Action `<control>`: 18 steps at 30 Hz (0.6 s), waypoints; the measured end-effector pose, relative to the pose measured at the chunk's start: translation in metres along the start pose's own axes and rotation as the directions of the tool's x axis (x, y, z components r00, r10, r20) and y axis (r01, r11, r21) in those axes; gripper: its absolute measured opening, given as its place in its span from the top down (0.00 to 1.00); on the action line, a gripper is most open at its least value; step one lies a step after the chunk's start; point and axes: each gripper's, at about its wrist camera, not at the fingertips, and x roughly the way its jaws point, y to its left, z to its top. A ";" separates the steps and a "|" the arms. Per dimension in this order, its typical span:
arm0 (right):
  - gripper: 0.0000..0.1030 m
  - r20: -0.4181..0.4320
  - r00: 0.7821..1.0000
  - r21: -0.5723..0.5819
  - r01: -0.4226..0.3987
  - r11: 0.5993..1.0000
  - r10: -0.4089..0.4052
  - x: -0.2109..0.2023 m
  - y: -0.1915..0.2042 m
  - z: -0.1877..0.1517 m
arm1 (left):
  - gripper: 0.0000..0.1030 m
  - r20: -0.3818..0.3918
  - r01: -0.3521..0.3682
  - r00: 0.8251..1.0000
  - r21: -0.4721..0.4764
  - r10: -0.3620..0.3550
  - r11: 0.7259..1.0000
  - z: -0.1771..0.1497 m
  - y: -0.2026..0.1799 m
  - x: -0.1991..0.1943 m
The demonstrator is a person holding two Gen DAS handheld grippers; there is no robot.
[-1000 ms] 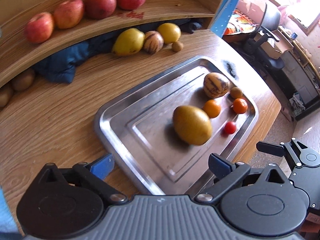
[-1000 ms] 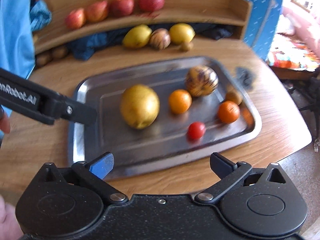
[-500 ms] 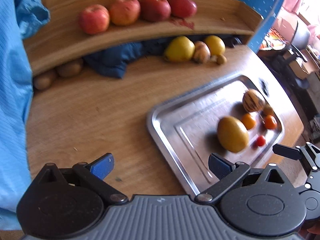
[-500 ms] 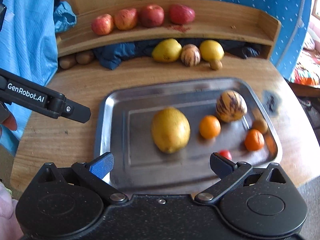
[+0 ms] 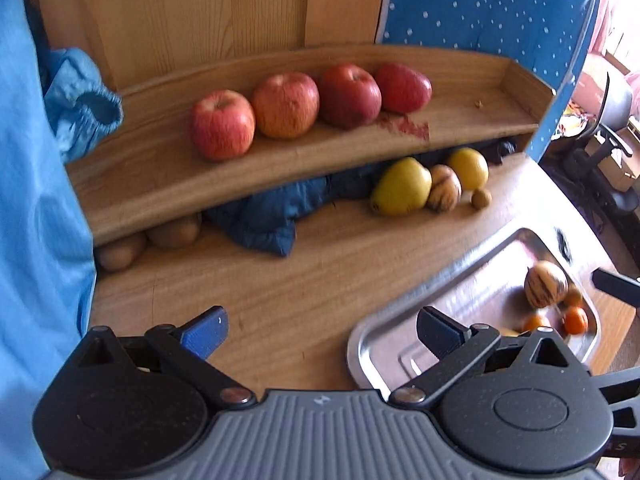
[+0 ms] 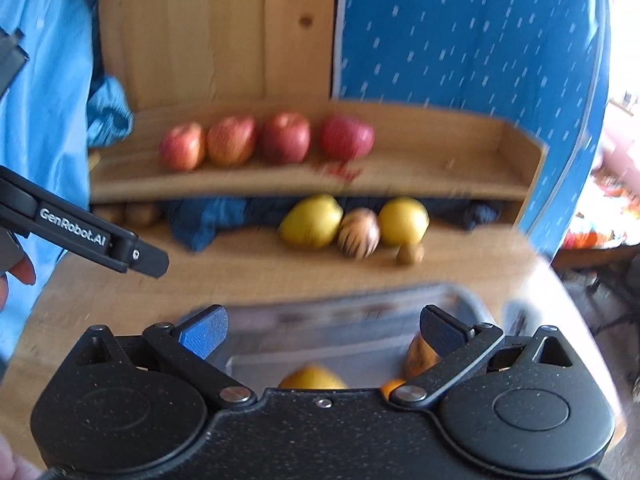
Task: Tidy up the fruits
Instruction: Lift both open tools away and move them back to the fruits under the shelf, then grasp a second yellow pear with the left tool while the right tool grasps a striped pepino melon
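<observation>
Fruit waits in three places, and I read that as a sorting half done: four red apples [image 5: 222, 130] sit shoulder to shoulder along the wooden shelf [image 5: 452, 136] in the upper middle of the left wrist view, touching in a row so none rolls off; under the shelf's lip, on the tabletop [image 5: 304, 276], a yellow-green fruit [image 5: 400, 187], a striped melon [image 5: 443, 194], a lemon-coloured fruit [image 5: 469, 168] and a small brown fruit [image 5: 481, 198] huddle together by kind. The rest lies in the metal tray [image 5: 460, 280] at the lower right: another striped fruit [image 5: 545, 284], small orange ones [image 5: 576, 320] beside it, and a big yellow fruit [image 6: 312, 378] that I glimpse only in the right wrist view, low centre, half hidden behind my own tool. My left tongs [image 5: 320, 326] stand apart and carry nothing, hanging over bare wood to the left of the tray, out of the other hand's way, I judge. My right tongs [image 6: 322, 326] are likewise spread and empty, above the tray's near side with the yellow fruit just below them. That picture is blurred, so the finer detail escapes me. The tray fruit seems to be what remains to be sorted.
</observation>
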 end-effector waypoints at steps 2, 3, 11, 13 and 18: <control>0.01 0.039 0.999 -0.013 0.036 0.999 -0.036 0.003 -0.002 0.005 | 0.01 0.015 0.002 1.000 0.002 -0.002 1.000 0.008 -0.001 0.006; 0.01 0.053 0.997 -0.018 0.049 0.999 -0.048 0.005 -0.004 0.007 | 0.01 0.021 0.006 1.000 0.003 -0.006 1.000 0.011 -0.002 0.010; 0.01 0.025 0.993 0.001 0.112 0.994 -0.112 0.044 -0.034 0.027 | 0.01 0.043 0.092 0.995 -0.001 -0.091 0.996 0.044 -0.007 0.053; 0.01 0.011 0.994 0.015 0.107 0.994 -0.107 0.059 -0.041 0.029 | 0.01 0.042 0.129 0.991 -0.004 -0.129 0.992 0.052 -0.010 0.064; 0.05 -0.027 0.994 -0.005 0.104 0.995 -0.104 0.091 -0.048 0.031 | 0.01 0.045 0.212 0.976 -0.011 -0.211 0.977 0.068 -0.024 0.087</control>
